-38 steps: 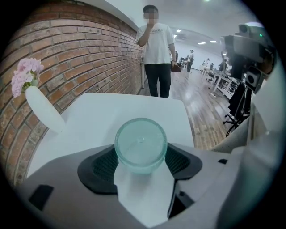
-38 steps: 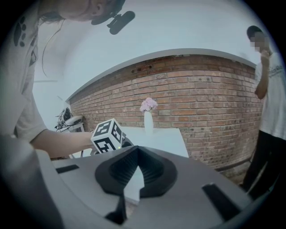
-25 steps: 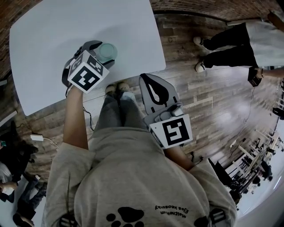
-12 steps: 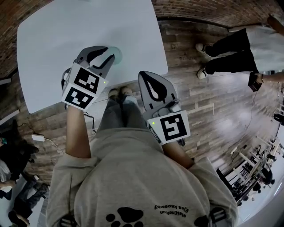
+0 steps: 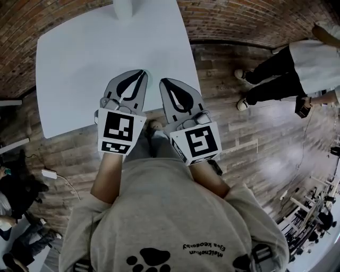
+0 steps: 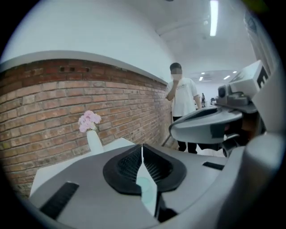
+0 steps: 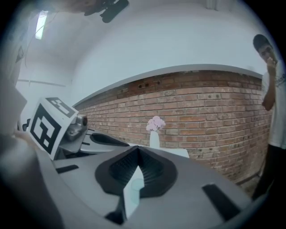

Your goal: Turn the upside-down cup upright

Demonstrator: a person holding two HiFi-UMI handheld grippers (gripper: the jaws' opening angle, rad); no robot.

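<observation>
Head view: left gripper (image 5: 142, 73), jaws just closed together and empty, hides the pale translucent cup (image 6: 145, 183); right gripper (image 5: 162, 81), jaws together and empty, sits beside it over the table's (image 5: 101, 45) near edge.

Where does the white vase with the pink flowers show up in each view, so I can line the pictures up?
Head view: the vase is at the top edge, left of centre, cut off; its flowers are out of frame.
Left gripper view: the vase is left of centre, on the table, before the brick wall.
Right gripper view: the vase is near the centre.
Shared landmark: the brick wall.
</observation>
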